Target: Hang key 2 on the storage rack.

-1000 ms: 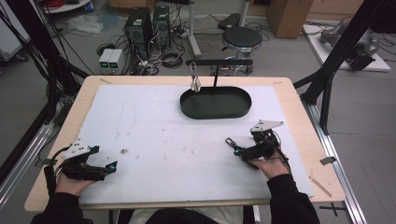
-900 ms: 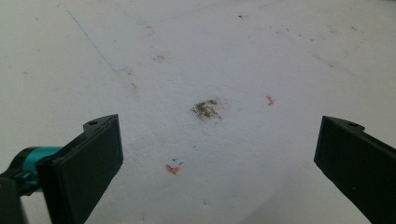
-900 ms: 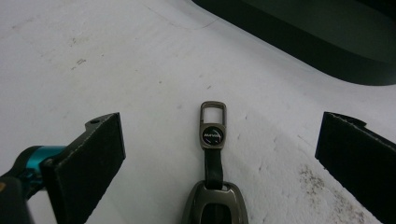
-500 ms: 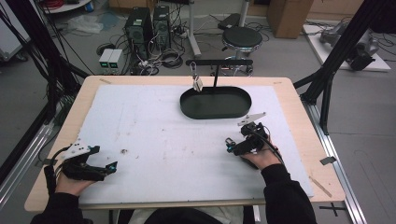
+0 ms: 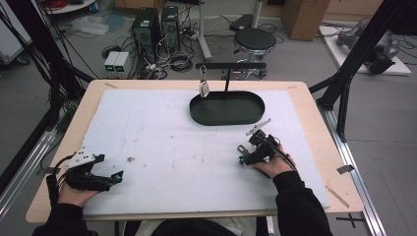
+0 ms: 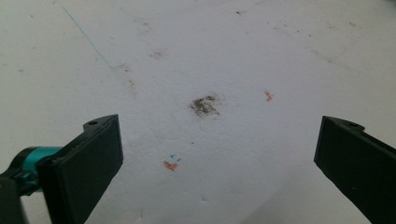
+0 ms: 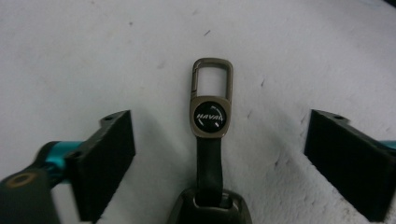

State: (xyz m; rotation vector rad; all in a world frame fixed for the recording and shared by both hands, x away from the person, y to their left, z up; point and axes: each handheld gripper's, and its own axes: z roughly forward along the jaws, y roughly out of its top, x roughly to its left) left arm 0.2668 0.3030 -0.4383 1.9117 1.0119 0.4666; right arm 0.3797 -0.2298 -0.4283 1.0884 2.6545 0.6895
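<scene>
Since a second ago, the right gripper (image 5: 242,155) has travelled in from the right side of the table toward its middle and tipped down, while the left gripper (image 5: 115,176) has stayed put near the front left corner. Both sets of jaws stand spread wide with nothing between the pads. In the right gripper view, a bronze-coloured metal key fob with a black leather strap and a round black badge (image 7: 210,126) lies flat on the white foam mat (image 5: 162,128), centred between the jaws but not touched by either. Its clip loop points away from the gripper. Judging by this, the step in hand is the approach for a pick-up. Next, the right gripper likely needs to drop lower and close squarely on the strap or badge. Beyond stands a black oval metal tray with a hanging bar (image 5: 227,109), where a small tag (image 5: 204,88) already hangs.
</scene>
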